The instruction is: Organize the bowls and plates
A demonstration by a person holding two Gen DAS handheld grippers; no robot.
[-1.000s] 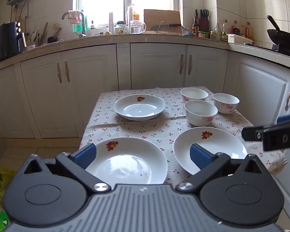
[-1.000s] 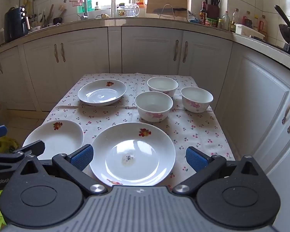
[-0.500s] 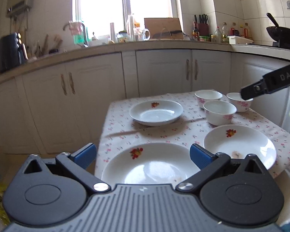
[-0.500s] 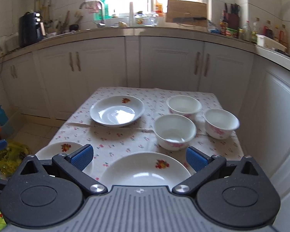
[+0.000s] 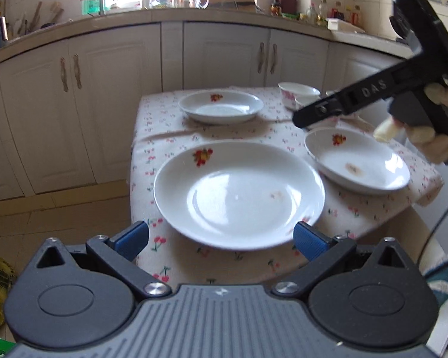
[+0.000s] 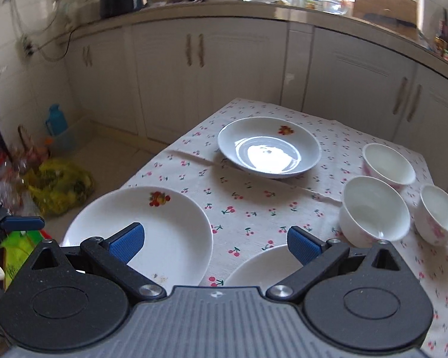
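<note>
Three white plates with a red fruit motif lie on a cherry-print tablecloth [image 6: 248, 205]. The near-left plate [image 5: 239, 191] sits just beyond my left gripper [image 5: 221, 238], which is open and empty. A near-right plate [image 5: 358, 161] lies under my right gripper's body [image 5: 373, 89], which a hand holds above the table. The far plate [image 6: 268, 149] is ahead of my right gripper [image 6: 213, 241], also open and empty. Three white bowls [image 6: 373, 211] cluster at the table's right side. The near-right plate [image 6: 262, 265] is mostly hidden behind the right gripper.
White kitchen cabinets [image 5: 224, 56] and a cluttered counter [image 5: 194, 9] wrap around behind the table. On the floor to the left are a yellow bag [image 6: 59, 188] and a blue bottle [image 6: 56, 122]. The table's near and left edges drop off close by.
My left gripper has shifted left and closer to the near-left plate. My right gripper has risen over the near-right plate and swung left, so the bowls now sit at its right.
</note>
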